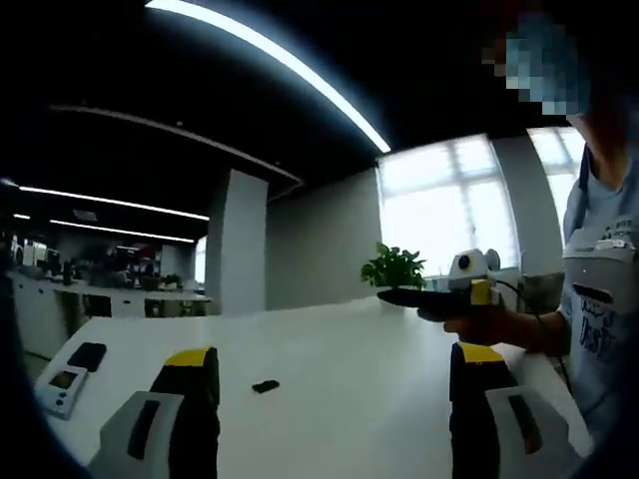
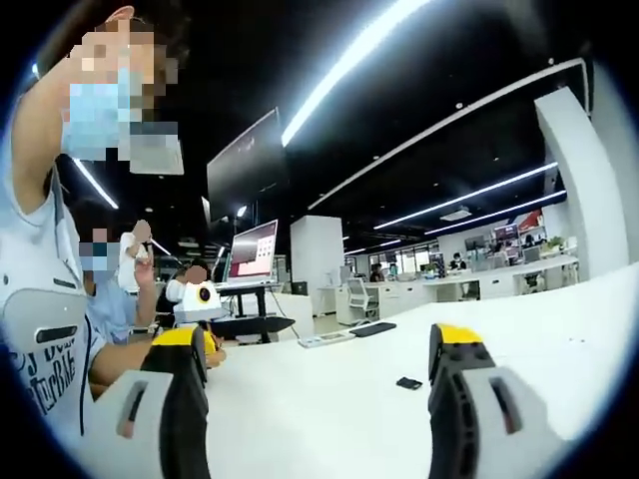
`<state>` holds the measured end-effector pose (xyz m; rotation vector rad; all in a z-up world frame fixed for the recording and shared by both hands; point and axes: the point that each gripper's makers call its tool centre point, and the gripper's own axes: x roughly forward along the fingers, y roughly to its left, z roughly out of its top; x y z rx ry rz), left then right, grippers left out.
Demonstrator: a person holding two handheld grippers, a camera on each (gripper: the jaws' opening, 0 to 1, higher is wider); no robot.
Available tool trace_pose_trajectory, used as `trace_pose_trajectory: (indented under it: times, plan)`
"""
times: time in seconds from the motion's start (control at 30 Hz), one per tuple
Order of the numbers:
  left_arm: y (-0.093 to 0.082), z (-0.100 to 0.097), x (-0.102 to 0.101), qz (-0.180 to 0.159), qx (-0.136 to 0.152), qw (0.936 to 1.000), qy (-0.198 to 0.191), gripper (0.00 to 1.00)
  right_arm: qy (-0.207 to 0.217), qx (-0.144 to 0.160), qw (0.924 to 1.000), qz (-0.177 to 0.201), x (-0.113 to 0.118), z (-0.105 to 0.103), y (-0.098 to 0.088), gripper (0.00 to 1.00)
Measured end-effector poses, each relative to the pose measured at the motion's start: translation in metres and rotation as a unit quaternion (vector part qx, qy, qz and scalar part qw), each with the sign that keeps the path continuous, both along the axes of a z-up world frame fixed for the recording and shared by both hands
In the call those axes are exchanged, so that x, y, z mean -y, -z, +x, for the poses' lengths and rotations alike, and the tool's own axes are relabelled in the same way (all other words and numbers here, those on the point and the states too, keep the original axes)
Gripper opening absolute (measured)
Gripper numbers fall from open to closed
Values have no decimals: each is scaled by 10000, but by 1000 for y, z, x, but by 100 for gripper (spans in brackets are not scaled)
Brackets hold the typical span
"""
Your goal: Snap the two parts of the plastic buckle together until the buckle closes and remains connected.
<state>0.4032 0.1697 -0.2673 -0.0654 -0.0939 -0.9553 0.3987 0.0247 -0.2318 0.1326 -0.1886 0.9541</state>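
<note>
Big open office, dark ceiling [image 1: 120, 60] lined with long light strips [image 1: 270, 60]. A bright window [image 1: 449, 205] is seen beside a grey pillar [image 1: 240, 239], with a potted plant [image 1: 392, 267] at the white worktop's [image 1: 339, 369] far edge. Across the room, desks [image 2: 499, 279], an office chair [image 2: 359, 296] and a lit monitor [image 2: 253, 251] can be made out.

— What's between the right gripper [image 2: 324, 374]'s yellow-tipped jaws?

— They stand wide apart, nothing in them. A small black plastic buckle piece [image 2: 408, 383] lies alone on the white table [image 2: 329, 409], well in from its edges.

— And the other gripper?

— The left gripper [image 2: 215, 321] hovers at the table's left edge, beside a person in a grey shirt [image 2: 45, 329].
</note>
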Motion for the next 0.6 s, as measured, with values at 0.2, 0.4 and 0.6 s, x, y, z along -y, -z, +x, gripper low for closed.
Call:
trace_pose_trajectory:
  times: [0.2,0.4,0.6]
  plan:
    - [-3,-3,-1,-16,97,9999,110,91,-38,-77,9999,-79,-4,0,6,87]
    - [-8,-11,5,-69,150,9993,338,87,-80,-36,10000,-30,-1,-1,3,77]
    - [-9,-11,4,-153,74,9994,286,83,50,-37,9999,154,6,1,-2,69]
